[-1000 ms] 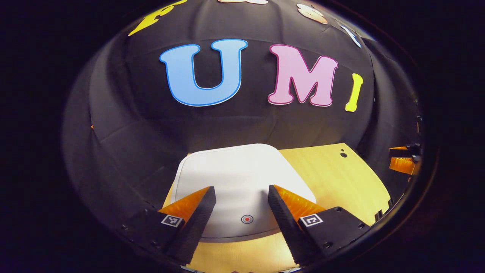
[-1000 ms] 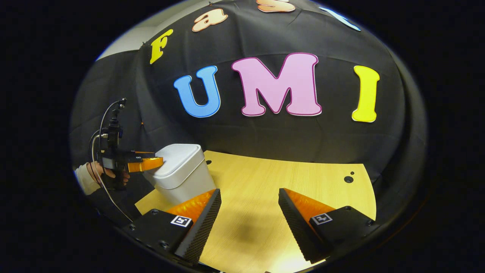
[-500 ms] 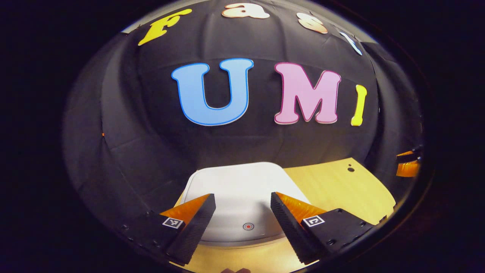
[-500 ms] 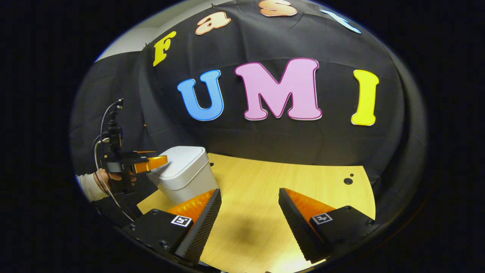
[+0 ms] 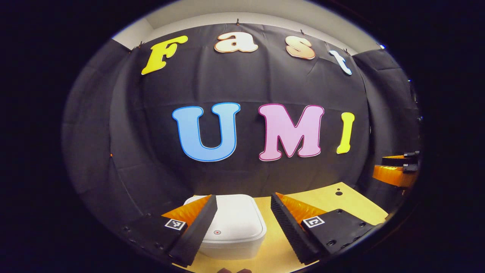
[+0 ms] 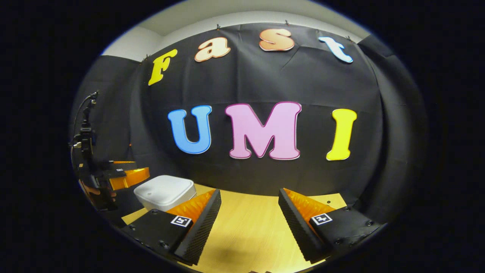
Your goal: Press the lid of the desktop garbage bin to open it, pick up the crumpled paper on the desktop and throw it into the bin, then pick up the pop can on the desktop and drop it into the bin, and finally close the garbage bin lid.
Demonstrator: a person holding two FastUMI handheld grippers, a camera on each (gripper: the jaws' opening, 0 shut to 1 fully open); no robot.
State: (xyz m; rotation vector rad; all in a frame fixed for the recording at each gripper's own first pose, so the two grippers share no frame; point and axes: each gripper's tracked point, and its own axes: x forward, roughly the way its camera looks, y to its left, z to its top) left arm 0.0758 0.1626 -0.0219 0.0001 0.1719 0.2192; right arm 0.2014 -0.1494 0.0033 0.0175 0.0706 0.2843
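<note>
A white desktop bin [image 5: 235,223] stands on the wooden table with its lid down flat; a small red dot [image 5: 216,232] marks the lid's near edge. My left gripper [image 5: 243,198] hovers open above and behind the bin, touching nothing. In the right gripper view the bin [image 6: 163,189] sits at the left, and the left gripper [image 6: 142,174], held by a hand [image 6: 94,191], is raised just left of it. My right gripper [image 6: 250,191] is open over bare table with nothing between its fingers. It also appears at the far right as the right gripper [image 5: 396,168].
The light wooden table [image 6: 246,227] runs from the bin to the right, with a small dark hole [image 5: 338,192] near its back edge. Black cloth walls close in behind and on both sides. A cable rises from the left gripper's mount [image 6: 84,125].
Both grippers have lifted and tilted upward, so the bin and table sit lower and smaller in view. The left gripper has drawn back from over the lid. The lid stays down.
</note>
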